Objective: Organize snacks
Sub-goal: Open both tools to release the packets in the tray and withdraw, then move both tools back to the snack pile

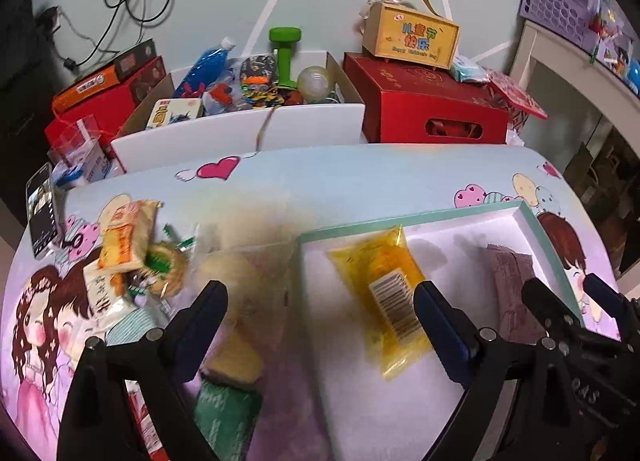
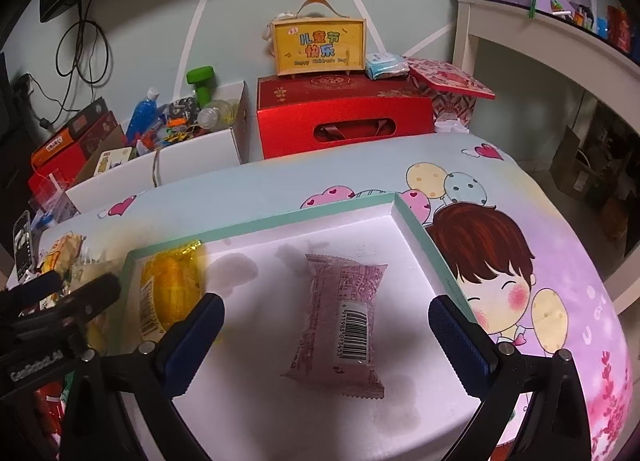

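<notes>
A white tray with a teal rim lies on the cartoon-print table. In it lie a yellow snack packet and a pink snack packet. My right gripper hovers over the pink packet, jaws wide open, pads clear of it. My left gripper is open above the tray's left edge, its right finger beside the yellow packet. Left of the tray sits a loose pile: an orange packet, a round green-wrapped biscuit, a blurred beige packet and a green packet.
A phone lies at the table's far left edge. Behind the table stand a white box of odds and ends, a red gift box with a yellow handled box on top. The table drops off at the right.
</notes>
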A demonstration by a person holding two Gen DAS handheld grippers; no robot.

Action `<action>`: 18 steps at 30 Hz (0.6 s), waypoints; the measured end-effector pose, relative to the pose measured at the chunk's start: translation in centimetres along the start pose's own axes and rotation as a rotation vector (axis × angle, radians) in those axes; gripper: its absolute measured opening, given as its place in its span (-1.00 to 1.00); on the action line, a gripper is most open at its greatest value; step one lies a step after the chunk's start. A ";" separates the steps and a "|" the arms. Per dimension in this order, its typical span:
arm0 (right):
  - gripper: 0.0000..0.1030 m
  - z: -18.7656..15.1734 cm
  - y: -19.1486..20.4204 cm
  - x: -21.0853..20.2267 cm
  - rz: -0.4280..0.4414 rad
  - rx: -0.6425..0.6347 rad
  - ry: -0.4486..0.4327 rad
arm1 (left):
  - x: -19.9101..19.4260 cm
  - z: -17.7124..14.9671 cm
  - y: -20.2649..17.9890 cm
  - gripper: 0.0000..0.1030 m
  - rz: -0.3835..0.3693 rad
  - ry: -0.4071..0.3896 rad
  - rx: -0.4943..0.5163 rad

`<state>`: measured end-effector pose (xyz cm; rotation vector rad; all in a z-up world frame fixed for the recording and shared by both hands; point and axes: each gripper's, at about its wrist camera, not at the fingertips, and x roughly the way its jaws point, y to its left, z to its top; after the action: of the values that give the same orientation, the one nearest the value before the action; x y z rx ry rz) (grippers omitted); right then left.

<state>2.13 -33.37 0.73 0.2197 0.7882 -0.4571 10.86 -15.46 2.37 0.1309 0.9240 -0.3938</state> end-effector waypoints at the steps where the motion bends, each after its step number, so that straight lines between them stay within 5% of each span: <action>1: 1.00 0.0 0.1 -0.2 0.004 0.002 -0.006 | -0.5 -0.2 0.4 0.83 0.000 -0.005 -0.009; 18: 1.00 -2.5 2.9 -2.8 0.155 0.042 0.030 | -5.3 -6.0 10.4 0.83 0.037 0.042 -0.197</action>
<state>0.19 -29.02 1.12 0.3255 0.7853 -0.3247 7.52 -2.74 2.40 -0.0245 0.9957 -0.2649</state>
